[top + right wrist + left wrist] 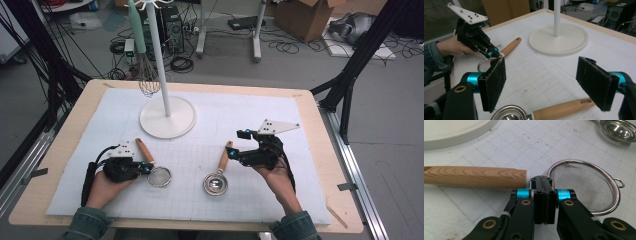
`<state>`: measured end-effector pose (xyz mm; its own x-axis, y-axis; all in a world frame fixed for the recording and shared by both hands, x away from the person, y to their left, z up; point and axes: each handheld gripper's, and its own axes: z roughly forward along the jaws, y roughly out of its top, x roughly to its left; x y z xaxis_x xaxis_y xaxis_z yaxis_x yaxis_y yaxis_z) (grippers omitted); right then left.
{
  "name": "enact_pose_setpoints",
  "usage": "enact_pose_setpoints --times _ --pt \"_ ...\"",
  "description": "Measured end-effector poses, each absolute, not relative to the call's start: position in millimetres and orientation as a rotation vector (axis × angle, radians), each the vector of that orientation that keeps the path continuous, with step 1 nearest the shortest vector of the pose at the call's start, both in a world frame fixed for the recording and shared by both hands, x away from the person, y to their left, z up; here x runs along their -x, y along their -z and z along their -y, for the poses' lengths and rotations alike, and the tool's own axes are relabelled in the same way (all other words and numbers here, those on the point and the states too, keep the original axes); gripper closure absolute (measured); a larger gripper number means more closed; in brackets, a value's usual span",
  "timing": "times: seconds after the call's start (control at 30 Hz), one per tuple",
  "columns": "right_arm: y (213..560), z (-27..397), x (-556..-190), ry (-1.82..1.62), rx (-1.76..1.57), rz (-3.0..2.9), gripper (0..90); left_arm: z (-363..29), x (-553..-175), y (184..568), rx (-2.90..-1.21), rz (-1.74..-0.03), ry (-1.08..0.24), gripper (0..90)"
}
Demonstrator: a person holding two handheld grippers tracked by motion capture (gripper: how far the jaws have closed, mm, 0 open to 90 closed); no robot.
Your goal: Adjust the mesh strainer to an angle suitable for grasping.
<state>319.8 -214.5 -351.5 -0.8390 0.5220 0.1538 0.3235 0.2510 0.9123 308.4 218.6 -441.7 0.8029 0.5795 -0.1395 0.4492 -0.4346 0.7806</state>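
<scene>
While left gripper (146, 168) clamps neck of mesh strainer (159, 176), lower left of high view, jaws pressed together at handle joint for lift toward stand (167, 117), right gripper (549, 82) hovers, jaws apart, over steel ladle's (216, 183) wooden handle, ready.

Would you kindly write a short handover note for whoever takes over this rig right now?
Left claw: shut on the neck of the round wire-mesh strainer with a wooden handle, which lies flat on the white gridded mat.
Right claw: open, holding nothing, poised over the wooden handle of the small shiny steel ladle, which also lies on the mat.
The white stand with a round base is at the back of the mat; a wire whisk with a pale green handle hangs from it.
Done: strainer gripped.
Left, probably: grip the ladle, hang both on the stand.
</scene>
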Motion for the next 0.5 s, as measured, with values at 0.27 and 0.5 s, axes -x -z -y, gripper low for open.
enact_pose_setpoints --times 0.27,0.5 --pt "351.4 217.2 -319.3 -1.641 -0.803 -2.329 23.4 -209.9 -307.2 442.0 -2.096 -0.750 -0.177 88.7" --pt "351.8 216.5 -319.4 -1.639 -0.799 -2.332 23.4 -201.0 -306.0 442.4 -2.090 -0.743 -0.165 88.7"
